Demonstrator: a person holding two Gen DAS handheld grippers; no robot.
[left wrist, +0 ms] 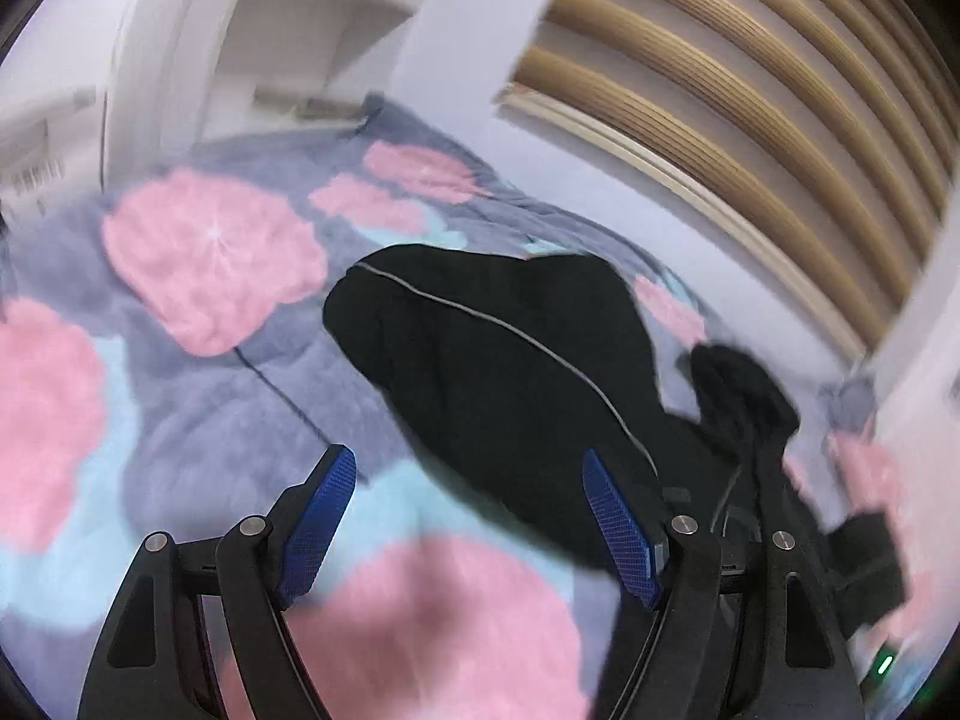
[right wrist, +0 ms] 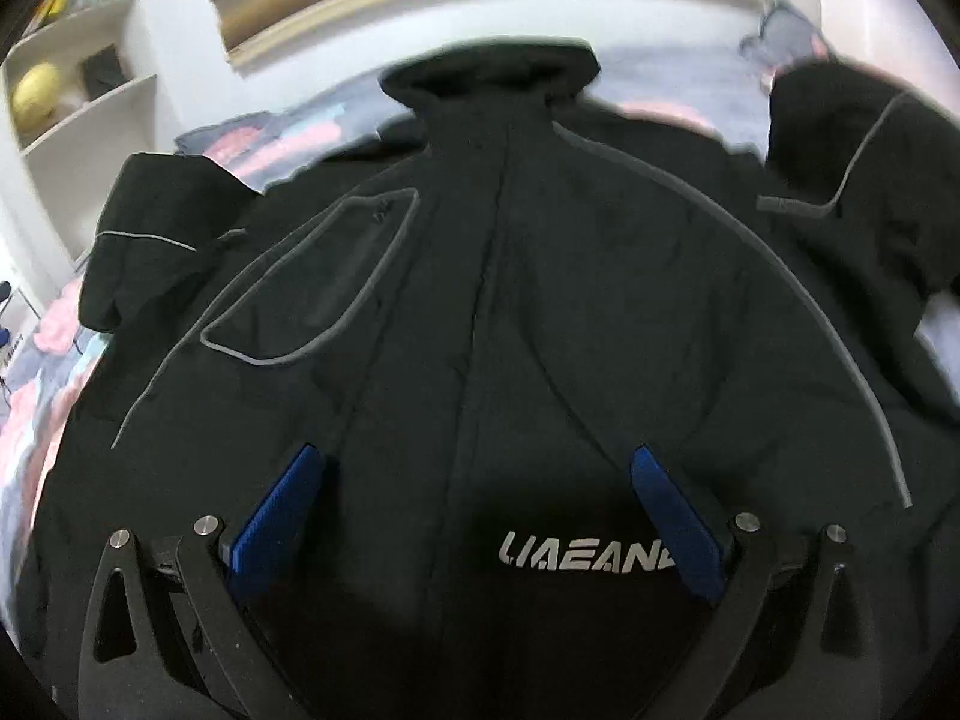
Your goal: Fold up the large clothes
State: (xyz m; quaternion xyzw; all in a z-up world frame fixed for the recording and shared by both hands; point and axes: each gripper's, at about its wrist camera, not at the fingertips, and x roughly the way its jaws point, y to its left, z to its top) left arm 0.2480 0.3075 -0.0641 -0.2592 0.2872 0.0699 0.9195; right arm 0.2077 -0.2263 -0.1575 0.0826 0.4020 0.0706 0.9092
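A large black jacket with grey piping and a white logo lies spread flat on a flowered blanket, collar at the far side and both sleeves out to the sides. My right gripper is open and empty, just above the jacket's lower middle. In the left wrist view one black sleeve lies on the blanket. My left gripper is open and empty, at the near end of that sleeve; its right finger overlaps the cloth.
A wooden slatted headboard and a white wall stand behind the bed. White shelves holding a yellow object stand at the left. The blanket extends to the left of the sleeve.
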